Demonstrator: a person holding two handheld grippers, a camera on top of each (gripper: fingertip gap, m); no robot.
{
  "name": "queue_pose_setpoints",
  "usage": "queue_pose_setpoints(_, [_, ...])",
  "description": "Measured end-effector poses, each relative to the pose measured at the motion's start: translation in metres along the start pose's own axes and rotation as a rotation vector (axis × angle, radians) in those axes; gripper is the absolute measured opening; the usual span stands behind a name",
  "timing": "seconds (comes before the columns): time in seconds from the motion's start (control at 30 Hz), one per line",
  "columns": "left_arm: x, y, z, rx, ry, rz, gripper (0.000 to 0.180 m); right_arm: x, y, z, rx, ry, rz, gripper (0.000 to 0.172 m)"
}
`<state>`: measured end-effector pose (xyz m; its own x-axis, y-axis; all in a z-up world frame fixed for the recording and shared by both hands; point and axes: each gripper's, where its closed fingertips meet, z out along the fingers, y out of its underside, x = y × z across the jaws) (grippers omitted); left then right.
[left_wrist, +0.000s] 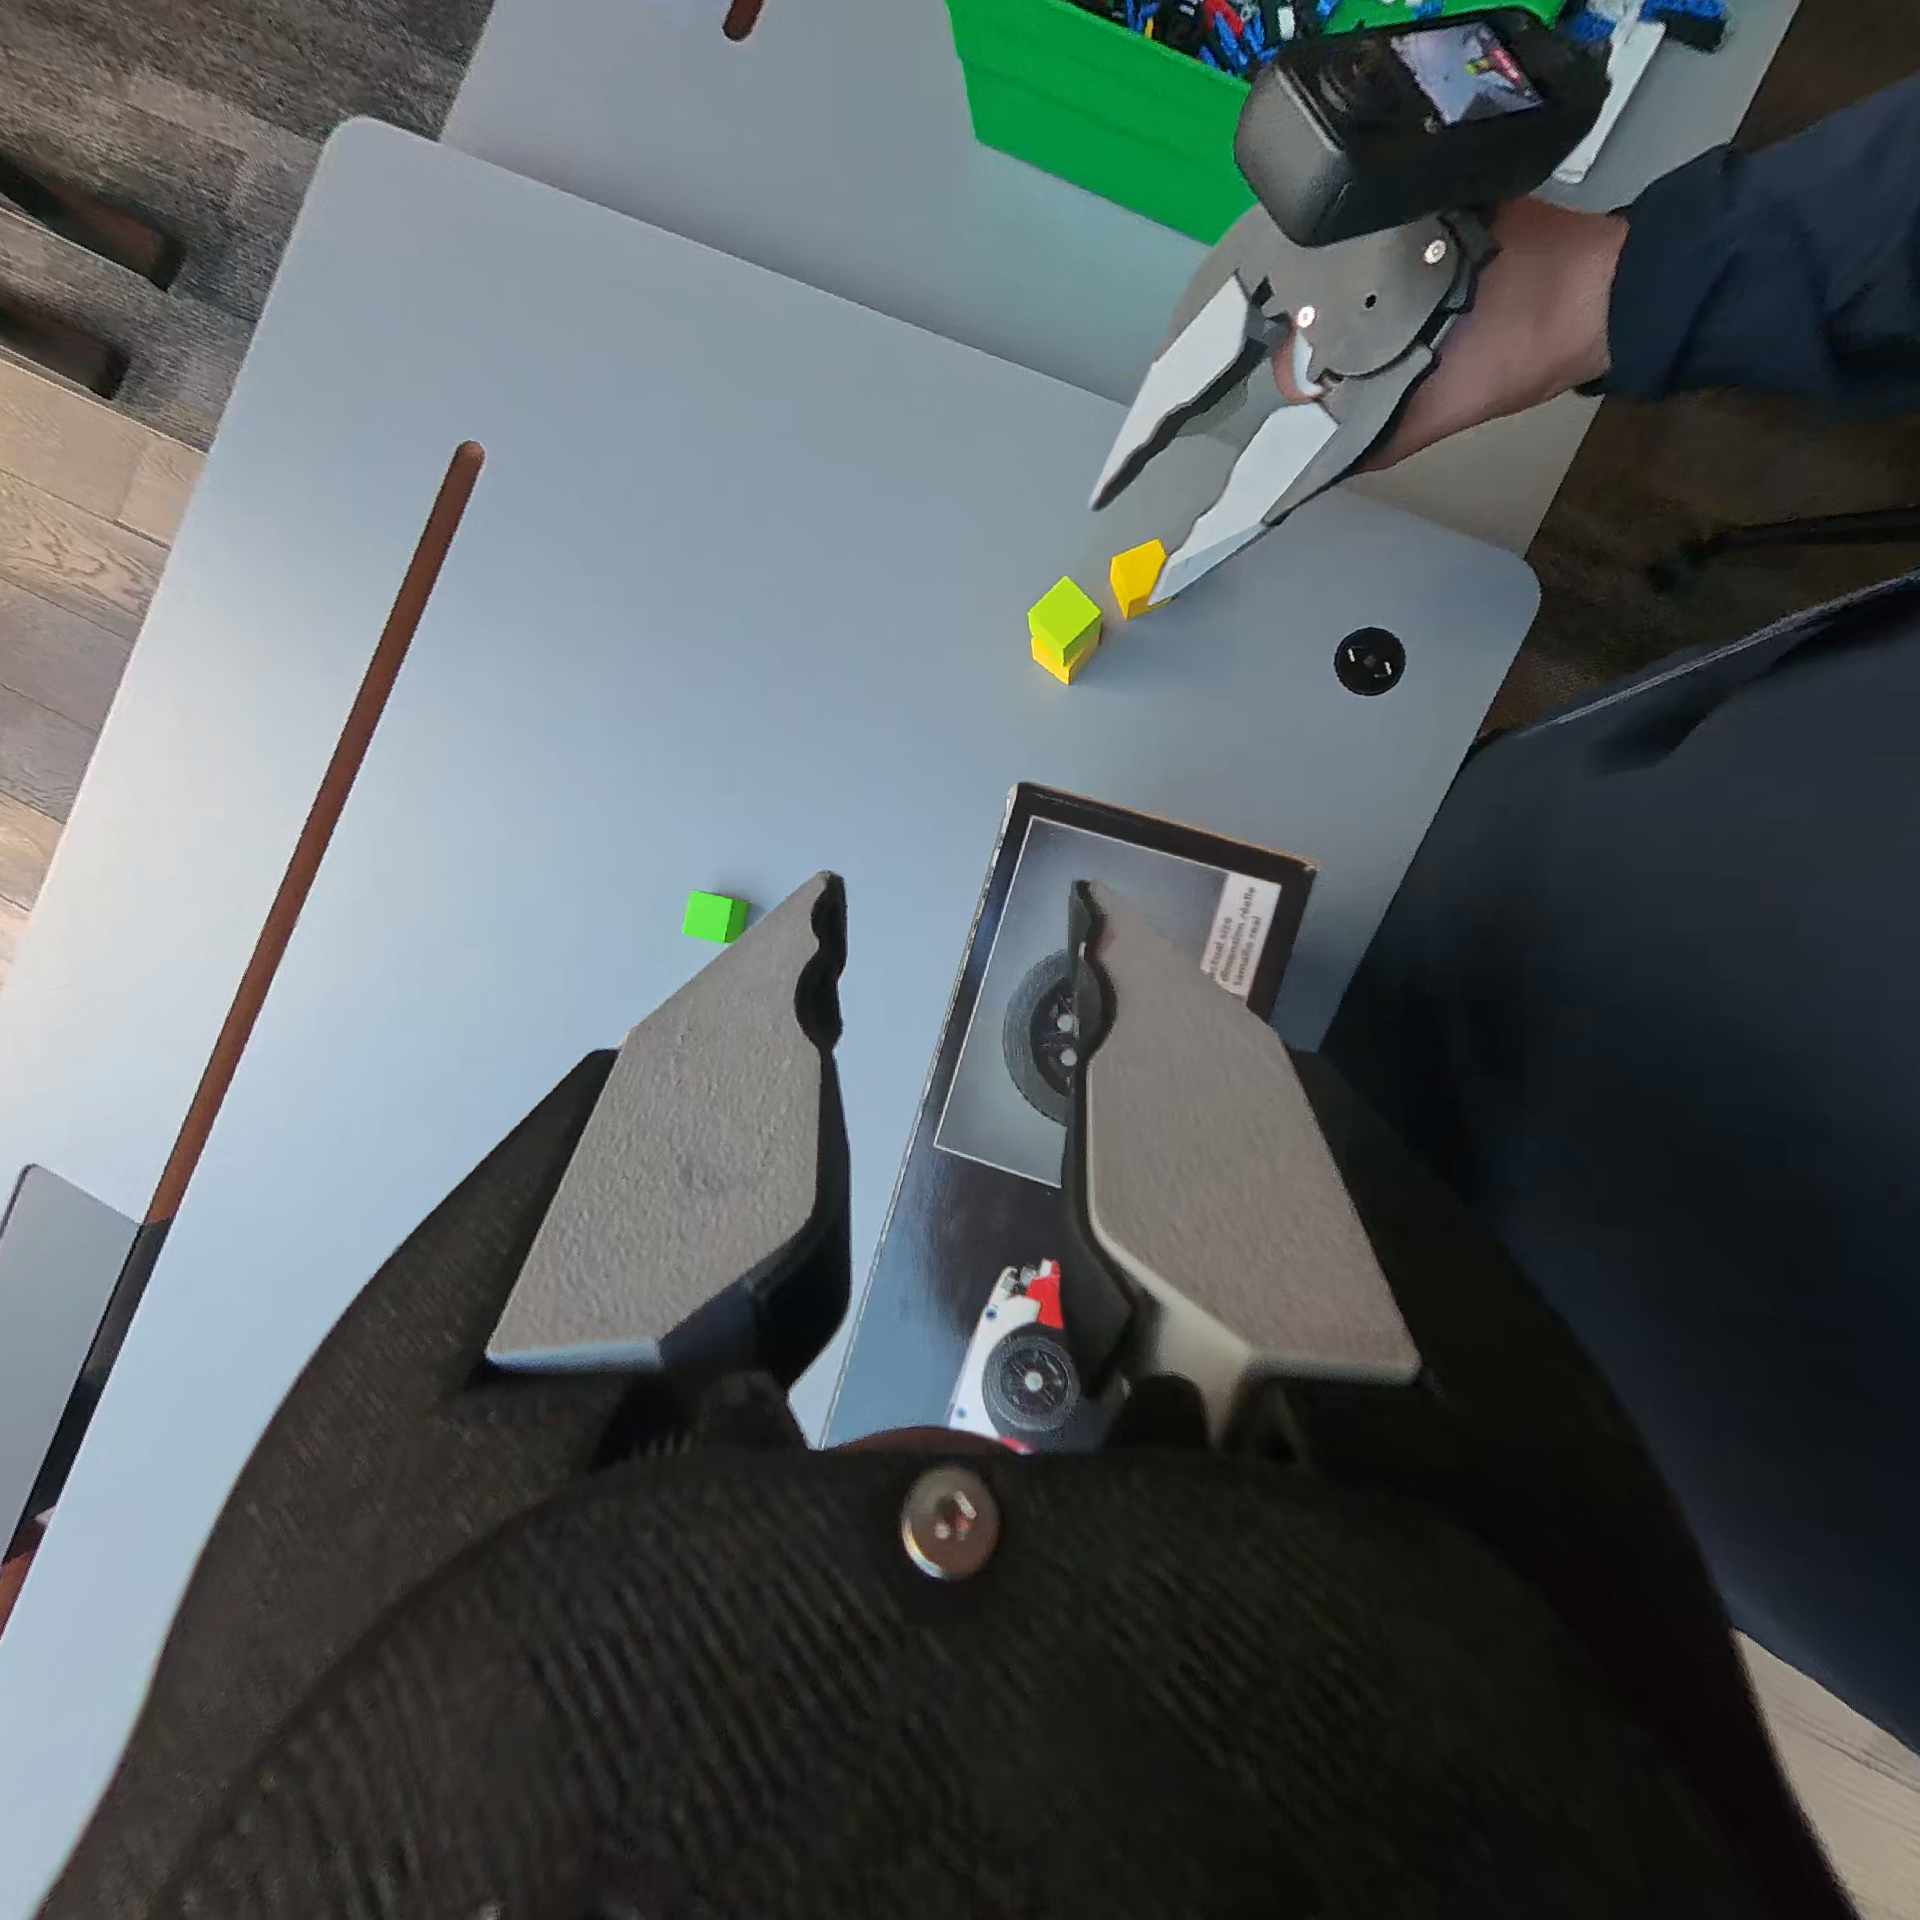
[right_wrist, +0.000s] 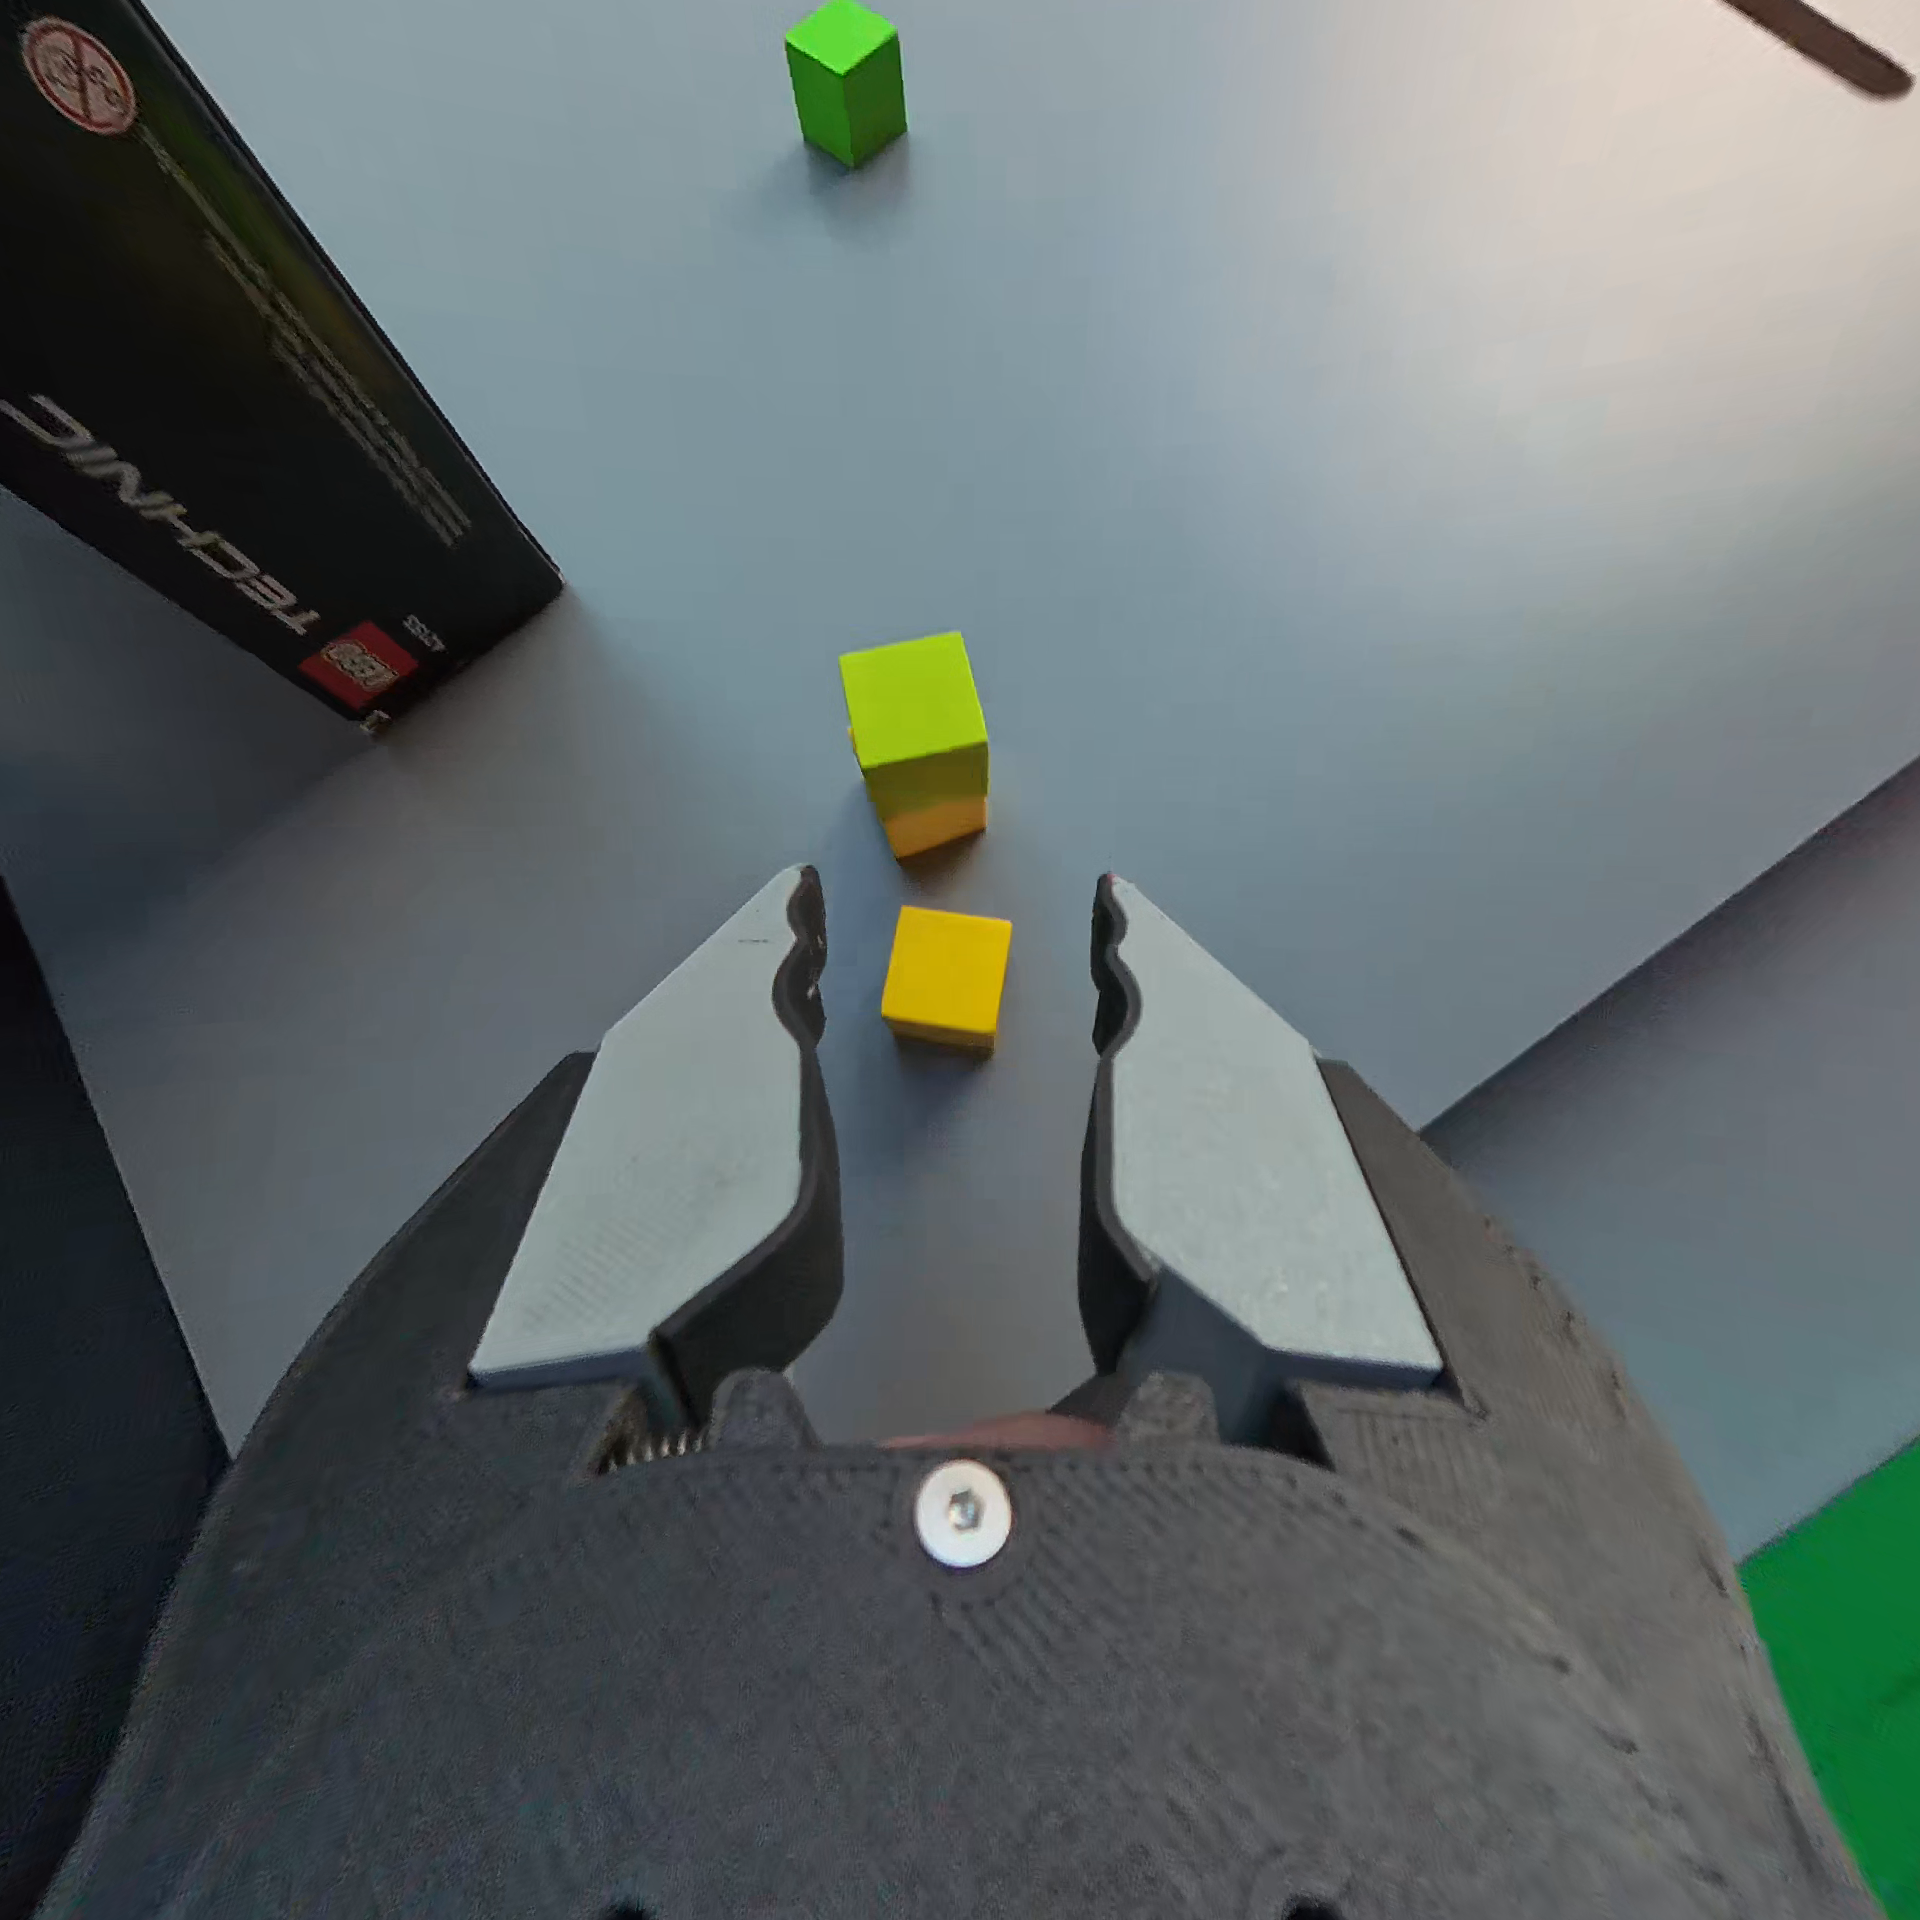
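My right gripper (right_wrist: 958, 935) is open, low over the grey table (right_wrist: 1351, 520). A yellow cube (right_wrist: 945, 977) stands on the table between its pads with a gap on each side, so it is not gripped. Just beyond is a lime cube (right_wrist: 914, 712) stacked on another yellow cube (right_wrist: 935, 826). A green cube (right_wrist: 847, 83) sits farther off. In the left wrist view my left gripper (left_wrist: 956, 904) is open and empty above the table, with the green cube (left_wrist: 715, 916) just left of its left fingertip. The right gripper (left_wrist: 1132, 551), yellow cube (left_wrist: 1136, 574) and the stack (left_wrist: 1064, 623) show farther away.
A black printed box (left_wrist: 1039, 1122) lies under the left gripper's right finger; it also shows in the right wrist view (right_wrist: 229, 416). A green bin (left_wrist: 1091, 94) of small parts stands at the far edge. A person's hand (left_wrist: 1527, 312) and dark sleeve hold the right gripper. A brown slot (left_wrist: 343, 769) runs along the table. Spacing between my two grippers at the tips: around 30 cm. The left gripper is farther from the stack (left_wrist: 1064, 623), some 30 cm, than the right, some 4 cm. It turns up in the right wrist view (right_wrist: 894, 681) as well.
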<state>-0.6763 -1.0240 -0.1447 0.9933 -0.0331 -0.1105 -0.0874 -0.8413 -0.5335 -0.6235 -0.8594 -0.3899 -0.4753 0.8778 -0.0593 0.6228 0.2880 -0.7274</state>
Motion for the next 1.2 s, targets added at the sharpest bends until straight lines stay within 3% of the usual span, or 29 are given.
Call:
queue_pose_setpoints(0.1, [0.0,0.004,-0.009,0.011,-0.012,-0.027,0.042,0.0,0.024,0.006,-0.081,-0.007,0.009,0.05])
queue_pose_setpoints(0.2, [0.004,0.014,-0.015,0.008,-0.004,-0.047,0.048,-0.003,0.035,0.014,-0.13,-0.012,-0.002,0.03])
queue_pose_setpoints(0.23, [0.008,0.017,-0.018,0.014,0.016,-0.043,0.057,-0.005,0.035,0.016,-0.131,-0.012,-0.007,0.025])
queue_pose_setpoints(0.33, [0.014,0.035,-0.027,-0.004,0.043,-0.004,0.085,-0.006,0.023,0.012,-0.097,-0.011,-0.003,0.025])
queue_pose_setpoints(0.47, [0.013,0.083,-0.035,-0.165,0.049,0.026,0.107,-0.004,-0.012,-0.012,-0.006,-0.027,-0.033,0.024])
queue_pose_setpoints(0.6, [0.008,0.124,-0.034,-0.259,0.045,0.048,0.108,-0.01,-0.053,-0.028,0.066,-0.077,-0.108,0.024])
queue_pose_setpoints(0.7, [0.005,0.157,-0.027,-0.375,0.056,0.042,0.102,-0.013,-0.066,-0.017,0.066,-0.093,-0.144,0.024])
queue_pose_setpoints(0.8, [-0.001,0.183,-0.02,-0.486,0.01,0.077,0.098,-0.014,-0.062,0.0,0.036,-0.098,-0.16,0.024])
queue_pose_setpoints(0.87, [-0.003,0.193,-0.014,-0.516,-0.01,0.087,0.105,-0.014,-0.053,0.011,0.018,-0.104,-0.158,0.024])
queue_pose_setpoints(1.03, [-0.007,0.198,-0.016,-0.511,-0.005,0.098,0.103,-0.012,-0.028,0.023,-0.022,-0.109,-0.133,0.026])
queue_pose_setpoints(1.2, [-0.021,0.212,-0.024,-0.526,0.039,0.095,0.103,-0.012,-0.029,0.022,-0.011,-0.106,-0.123,0.031])
